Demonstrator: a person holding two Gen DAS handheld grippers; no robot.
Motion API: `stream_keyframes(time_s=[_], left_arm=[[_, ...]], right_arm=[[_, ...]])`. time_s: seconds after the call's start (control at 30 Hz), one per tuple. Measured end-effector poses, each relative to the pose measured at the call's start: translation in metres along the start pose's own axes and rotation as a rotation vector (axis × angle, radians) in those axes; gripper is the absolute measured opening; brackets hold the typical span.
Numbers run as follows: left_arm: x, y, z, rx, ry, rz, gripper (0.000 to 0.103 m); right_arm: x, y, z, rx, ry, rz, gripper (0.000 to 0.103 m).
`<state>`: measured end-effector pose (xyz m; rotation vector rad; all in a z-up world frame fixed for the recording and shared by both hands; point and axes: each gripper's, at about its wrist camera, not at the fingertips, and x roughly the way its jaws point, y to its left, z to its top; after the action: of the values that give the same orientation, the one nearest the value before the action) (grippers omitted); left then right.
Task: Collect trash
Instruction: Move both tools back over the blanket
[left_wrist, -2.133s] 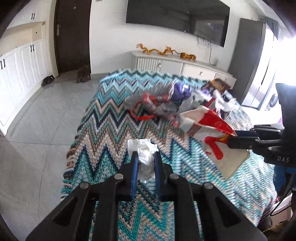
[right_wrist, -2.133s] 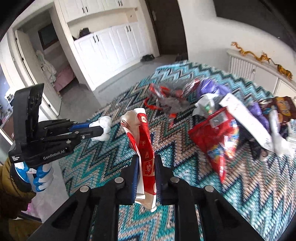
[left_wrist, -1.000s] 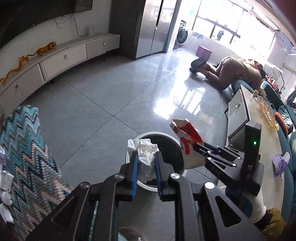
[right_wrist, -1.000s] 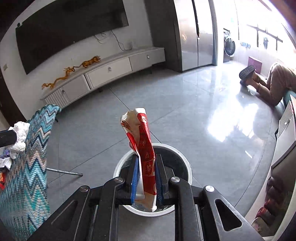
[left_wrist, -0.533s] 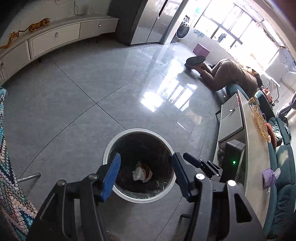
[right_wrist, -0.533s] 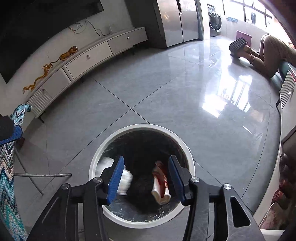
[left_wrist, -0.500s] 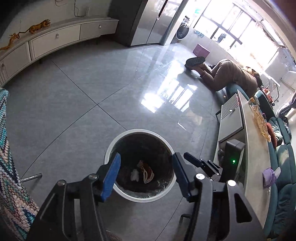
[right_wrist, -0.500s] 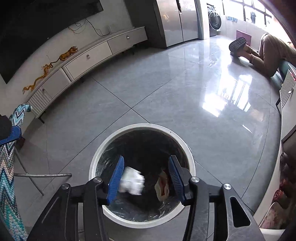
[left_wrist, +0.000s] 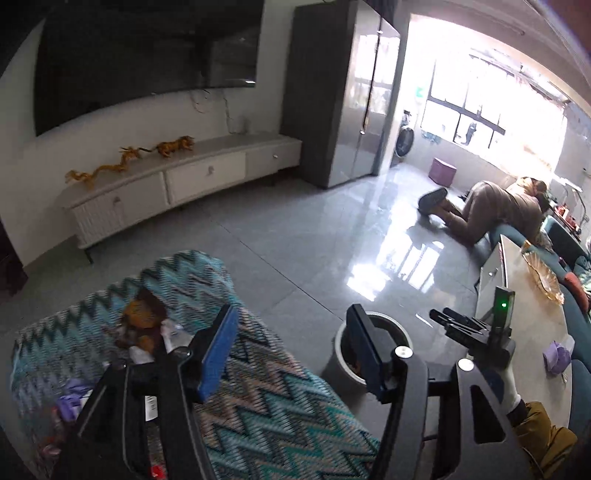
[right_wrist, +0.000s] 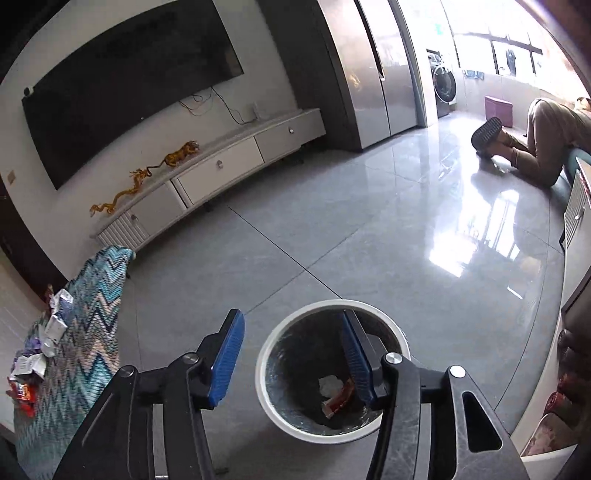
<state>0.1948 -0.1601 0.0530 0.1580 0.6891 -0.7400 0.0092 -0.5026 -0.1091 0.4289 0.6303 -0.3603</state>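
Note:
The round white trash bin (right_wrist: 269, 373) stands on the floor below my right gripper (right_wrist: 291, 350), which is open and empty. A white tissue (right_wrist: 330, 385) and a red-and-white wrapper (right_wrist: 338, 400) lie inside the bin. My left gripper (left_wrist: 291, 343) is open and empty, over the edge of the zigzag-cloth table (left_wrist: 280, 417). Trash remains on that table, a brown packet (left_wrist: 140, 317) and wrappers (right_wrist: 51, 328). The bin also shows in the left wrist view (left_wrist: 341, 363), with the right gripper (left_wrist: 465, 326) beside it.
A white TV cabinet (right_wrist: 221, 166) with gold dragon figures stands along the far wall under a TV. A person (right_wrist: 550, 136) kneels by a sofa at the far right. A pale table (left_wrist: 528, 317) stands at the right. Grey tile floor (right_wrist: 369, 236) lies between.
Both grippers opened and dropped the tissue and the red-and-white wrapper into the bin. The left gripper has since swung back left, bringing the zigzag table into view.

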Motion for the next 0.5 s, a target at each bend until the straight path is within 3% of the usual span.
stream_keyframes(time_s=[0.27,0.5], left_arm=[[-0.124,0.091,-0.06,-0.148,-0.126,0.181,0.066],[-0.188,0.139,-0.119,-0.251,-0.191,0.26,0.066]], right_arm=[[-0.072,0.077,0.008,-0.135,-0.096,0.11,0.054],[-0.132,0.141,0.012,-0.239,-0.182,0.193,0.055]])
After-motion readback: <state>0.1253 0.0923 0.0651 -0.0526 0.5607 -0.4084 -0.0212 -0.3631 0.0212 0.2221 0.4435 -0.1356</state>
